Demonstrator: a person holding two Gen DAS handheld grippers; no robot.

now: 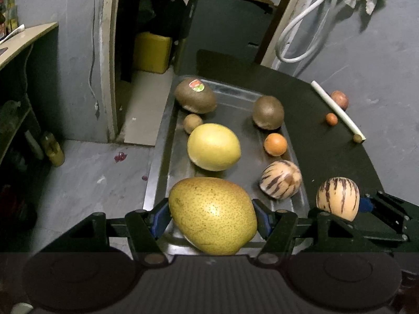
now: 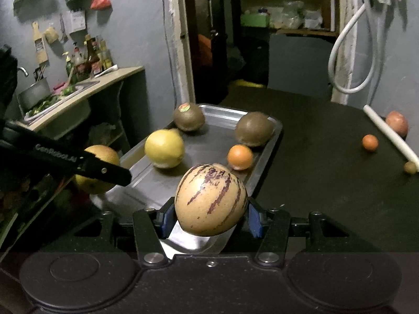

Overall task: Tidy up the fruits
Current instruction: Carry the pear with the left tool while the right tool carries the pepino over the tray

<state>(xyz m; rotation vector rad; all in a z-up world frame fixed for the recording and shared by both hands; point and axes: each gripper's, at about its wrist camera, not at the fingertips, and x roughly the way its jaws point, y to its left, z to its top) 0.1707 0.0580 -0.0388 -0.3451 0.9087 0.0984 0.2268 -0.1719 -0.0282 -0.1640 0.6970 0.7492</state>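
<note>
Both grippers loaded, left [image 1: 212, 216] clamping pear [image 1: 212, 216] over tray [image 1: 159, 157] near end, right [image 2: 210, 206] gripping striped melon [image 2: 210, 200] above tray's near-right corner, open tray space straight ahead.

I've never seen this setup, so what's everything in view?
tray: one, silver, on black table.
brown fruits: three, brown, in tray.
yellow fruit: one, yellow, in tray.
orange: one, orange, in tray.
striped fruits: two, cream-purple, one in tray, one gripped.
speckled pear: one, yellow-green, gripped.
loose fruits: three, orange, reddish, olive, table's far edge.
tube: one, white, beside them.
left fingers: two, black-blue, gripping pear.
right fingers: two, black-blue, gripping striped fruit.
</note>
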